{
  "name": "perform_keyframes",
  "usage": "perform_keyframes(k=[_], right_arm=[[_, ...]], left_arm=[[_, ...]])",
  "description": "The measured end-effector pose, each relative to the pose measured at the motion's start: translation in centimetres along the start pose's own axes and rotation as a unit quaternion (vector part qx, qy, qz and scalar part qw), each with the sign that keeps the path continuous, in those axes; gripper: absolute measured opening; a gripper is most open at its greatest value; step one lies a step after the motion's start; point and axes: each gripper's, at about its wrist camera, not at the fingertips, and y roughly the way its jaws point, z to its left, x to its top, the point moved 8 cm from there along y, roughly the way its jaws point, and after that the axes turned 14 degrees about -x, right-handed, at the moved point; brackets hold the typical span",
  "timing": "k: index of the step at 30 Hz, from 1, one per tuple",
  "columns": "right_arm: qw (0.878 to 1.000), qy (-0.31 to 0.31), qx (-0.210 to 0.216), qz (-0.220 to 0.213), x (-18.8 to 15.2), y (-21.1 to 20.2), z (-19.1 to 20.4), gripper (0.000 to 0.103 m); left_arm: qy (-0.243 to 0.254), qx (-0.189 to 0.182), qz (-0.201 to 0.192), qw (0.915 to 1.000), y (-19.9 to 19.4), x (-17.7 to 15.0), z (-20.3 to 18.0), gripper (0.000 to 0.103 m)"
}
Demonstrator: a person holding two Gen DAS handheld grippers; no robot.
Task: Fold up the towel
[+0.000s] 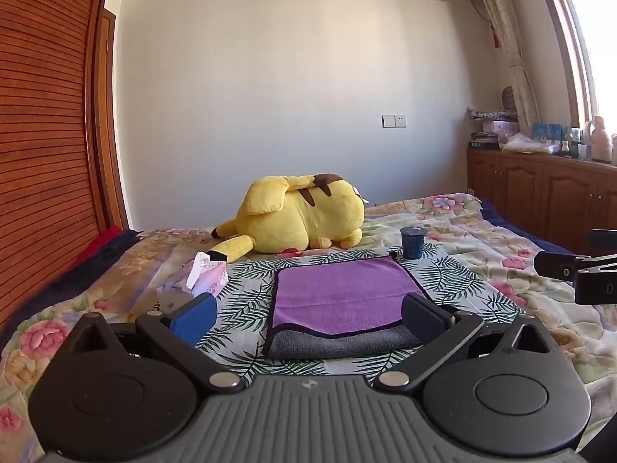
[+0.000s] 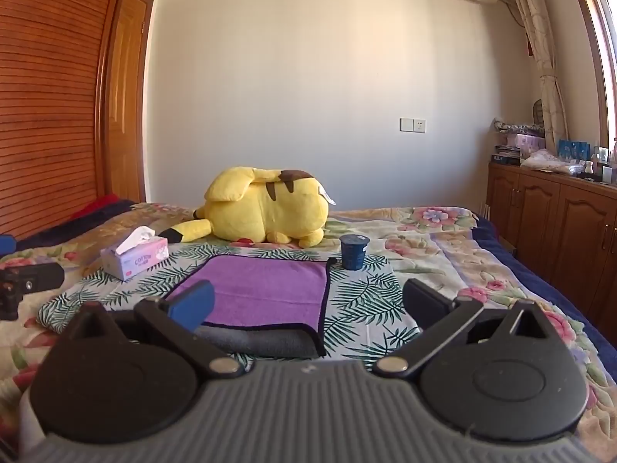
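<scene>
While both claws hover low over the bed [image 1: 482,239], the towel [image 1: 343,289] lies flat on the leaf-patterned cloth [image 1: 246,293], folded so that its purple face sits on top and a grey strip shows along the near edge. In the left wrist view the left claw [image 1: 308,316] is spread wide, its blue finger [image 1: 194,318] at 9 o'clock of the towel and its dark finger in front of the towel's near right corner; I cannot tell whether that finger touches the fabric. The right claw [image 2: 308,308] is likewise spread, holding nothing; its blue finger stands in front of the towel's near left part, and the other finger is over the cloth at 3 o'clock of the towel, apart from it. A dark blue cup [image 2: 354,251] stands upright just beyond the towel's far right corner, at about 1 o'clock. A pink tissue box [image 2: 133,260] with a tissue sticking up sits at 10 o'clock of the towel, near it but apart. A yellow plush toy [image 1: 300,214] lies at 12 o'clock, further back on the floral bedspread. Each claw's dark tip shows at the edge of the other's view.
</scene>
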Motion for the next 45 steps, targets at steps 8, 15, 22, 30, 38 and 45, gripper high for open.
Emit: perform_keyframes(k=[8,15,22,30,38,45], right_arm=[[1.000,0.000,0.000,0.000,-0.04,0.05,-0.04,0.103],[1.000,0.001,0.001,-0.001,-0.06,0.06,-0.05,0.103],[1.000,0.001,0.000,-0.001,-0.03,0.05,-0.09,0.103],[1.000,0.001,-0.001,-0.001,0.13,0.02,-0.15,0.103],[1.000,0.001,0.000,-0.001,0.07,0.11,-0.20,0.103],[1.000,0.001,0.000,-0.001,0.07,0.10,-0.13,0.103]], left_arm=[[0.001,0.001,0.000,1.0000,-0.24,0.32,-0.25,0.087],[0.002,0.000,-0.001,1.0000,-0.57,0.68,-0.24,0.087],[0.004,-0.001,-0.002,1.0000,-0.84,0.89,-0.18,0.087],[0.007,-0.001,-0.003,1.0000,-0.40,0.67,-0.34,0.087],[0.008,0.001,-0.003,1.0000,-0.37,0.56,-0.33,0.087],[0.008,0.002,-0.001,1.0000,-0.28,0.41,-0.27,0.087]])
